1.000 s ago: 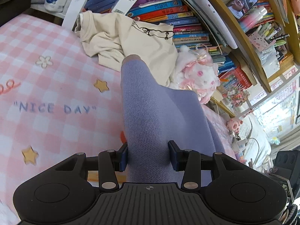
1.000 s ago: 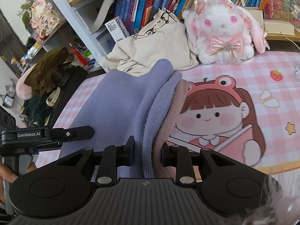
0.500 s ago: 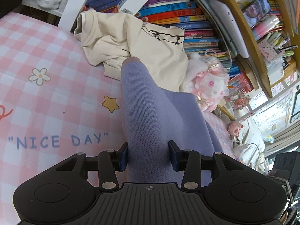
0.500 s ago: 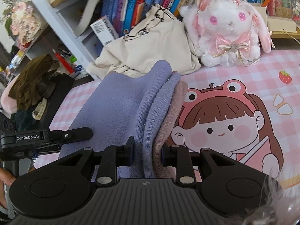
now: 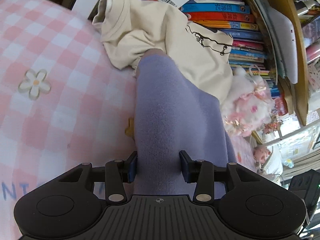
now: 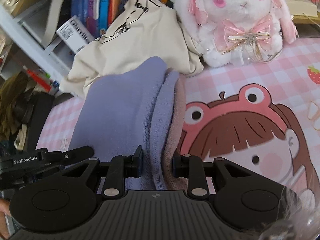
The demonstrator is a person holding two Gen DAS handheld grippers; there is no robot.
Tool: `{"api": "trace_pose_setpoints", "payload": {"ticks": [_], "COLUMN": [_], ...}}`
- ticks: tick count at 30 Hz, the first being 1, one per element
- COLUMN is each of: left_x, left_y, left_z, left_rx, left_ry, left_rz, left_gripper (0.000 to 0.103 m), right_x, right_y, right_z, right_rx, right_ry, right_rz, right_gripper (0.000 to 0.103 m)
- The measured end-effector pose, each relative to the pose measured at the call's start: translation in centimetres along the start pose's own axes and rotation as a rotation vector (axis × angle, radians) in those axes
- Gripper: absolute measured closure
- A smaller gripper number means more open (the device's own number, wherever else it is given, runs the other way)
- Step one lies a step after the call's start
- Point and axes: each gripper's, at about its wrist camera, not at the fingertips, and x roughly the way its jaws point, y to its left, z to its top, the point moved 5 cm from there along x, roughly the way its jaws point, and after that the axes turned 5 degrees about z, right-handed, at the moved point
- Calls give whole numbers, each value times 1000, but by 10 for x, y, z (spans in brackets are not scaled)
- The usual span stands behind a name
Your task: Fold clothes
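Two tools grip one folded bundle of knit cloth at the bottom centre of each frame. In the left wrist view the left tool [image 5: 158, 167] has its jaws partly closed, pressing both sides of the lavender garment [image 5: 170, 120], a soft, fine-ribbed knit that rises as a rounded fold toward mid-frame. In the right wrist view the right tool [image 6: 157, 165] is clamped narrower on the same lavender garment [image 6: 124, 116], here showing stacked layers with a dusty-pink layer [image 6: 178, 116] along its right edge. Under the bundle lies a pink checked cover [image 5: 50, 70] printed with a flower and a cartoon girl. Just beyond the fold's far end, a crumpled cream garment [image 6: 136, 46] with a black line drawing lies against the bookshelf [image 5: 224, 6]; a white plush rabbit [image 6: 236, 20] sits at upper right.
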Motion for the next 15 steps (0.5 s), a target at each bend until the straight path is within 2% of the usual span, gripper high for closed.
{"api": "trace_pose_setpoints", "payload": {"ticks": [6, 10, 15], "left_x": [8, 7, 0], "left_y": [3, 3, 4], "left_z": [18, 15, 7], "left_rx": [-12, -6, -4], "left_ry": [-8, -13, -7], "left_rz": [18, 11, -4], "left_gripper": [62, 60, 56], "right_x": [13, 14, 4], "right_y": [-4, -8, -10], "right_z": [8, 8, 2], "right_rx": [59, 72, 40], "right_ry": [0, 9, 13], "right_rz": [11, 32, 23], "right_gripper": [78, 76, 63]}}
